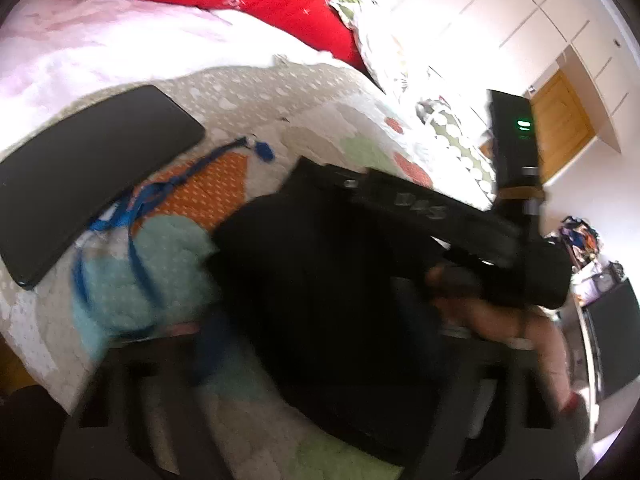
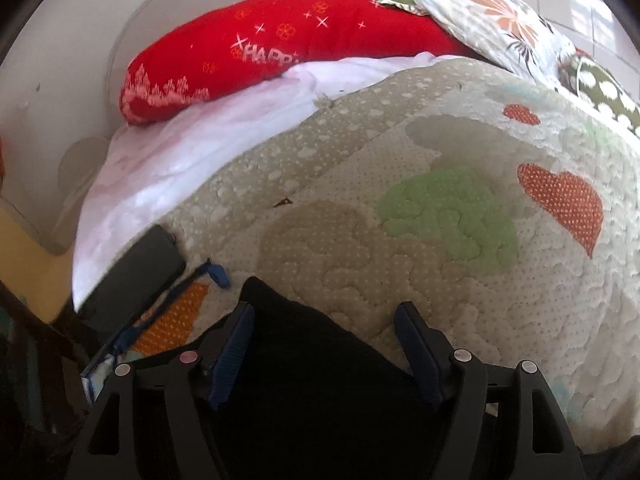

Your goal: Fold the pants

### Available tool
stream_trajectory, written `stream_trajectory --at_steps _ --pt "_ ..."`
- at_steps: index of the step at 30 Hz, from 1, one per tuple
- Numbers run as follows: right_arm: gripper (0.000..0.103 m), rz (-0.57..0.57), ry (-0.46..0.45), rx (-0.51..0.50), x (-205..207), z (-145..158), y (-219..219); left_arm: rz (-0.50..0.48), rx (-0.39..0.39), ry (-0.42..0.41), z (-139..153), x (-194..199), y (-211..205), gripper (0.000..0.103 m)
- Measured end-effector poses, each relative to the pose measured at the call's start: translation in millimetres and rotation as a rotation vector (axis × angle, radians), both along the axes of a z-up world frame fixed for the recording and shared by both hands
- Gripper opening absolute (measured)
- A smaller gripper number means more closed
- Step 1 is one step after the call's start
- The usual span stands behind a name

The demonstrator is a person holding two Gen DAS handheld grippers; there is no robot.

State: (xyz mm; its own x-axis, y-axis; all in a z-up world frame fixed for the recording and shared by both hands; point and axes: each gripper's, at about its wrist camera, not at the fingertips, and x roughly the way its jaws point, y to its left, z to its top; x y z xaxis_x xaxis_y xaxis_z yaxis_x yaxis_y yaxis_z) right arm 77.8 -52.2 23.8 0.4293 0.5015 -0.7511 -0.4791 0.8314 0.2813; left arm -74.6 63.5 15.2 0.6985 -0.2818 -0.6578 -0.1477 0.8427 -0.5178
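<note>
The black pants (image 1: 328, 300) lie bunched on the patchwork quilt (image 1: 312, 92) in the left wrist view, blurred by motion. My left gripper (image 1: 304, 344) is spread wide over them; its fingers are dark blurs at the lower left and lower right. The other gripper's black body (image 1: 448, 220) and the hand holding it reach in from the right over the pants. In the right wrist view my right gripper (image 2: 326, 320) is open, its blue-padded fingers (image 2: 234, 344) on either side of the pants (image 2: 304, 368), whose edge lies between them.
A black phone (image 1: 92, 176) lies on the quilt at the left, with a blue lanyard (image 1: 160, 196) beside it. A red pillow (image 2: 272, 48) and a floral pillow (image 2: 492, 16) lie at the bed's head. White cupboards and a wooden door (image 1: 560, 128) stand at the right.
</note>
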Motion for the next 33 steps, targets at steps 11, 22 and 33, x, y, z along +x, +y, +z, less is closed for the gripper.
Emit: stream_trajectory --at_steps 11,22,33 --pt "0.075 -0.058 0.163 0.187 -25.2 69.7 -63.3 -0.164 0.46 -0.332 49.8 -49.0 -94.2 0.023" --pt "0.087 -0.023 0.173 -0.013 -50.3 82.5 -49.0 -0.222 0.552 -0.347 37.6 -53.6 -126.6 0.023" --pt "0.023 -0.096 -0.068 0.059 -112.9 116.4 -130.1 -0.41 0.346 -0.448 83.6 -82.7 -153.5 0.023"
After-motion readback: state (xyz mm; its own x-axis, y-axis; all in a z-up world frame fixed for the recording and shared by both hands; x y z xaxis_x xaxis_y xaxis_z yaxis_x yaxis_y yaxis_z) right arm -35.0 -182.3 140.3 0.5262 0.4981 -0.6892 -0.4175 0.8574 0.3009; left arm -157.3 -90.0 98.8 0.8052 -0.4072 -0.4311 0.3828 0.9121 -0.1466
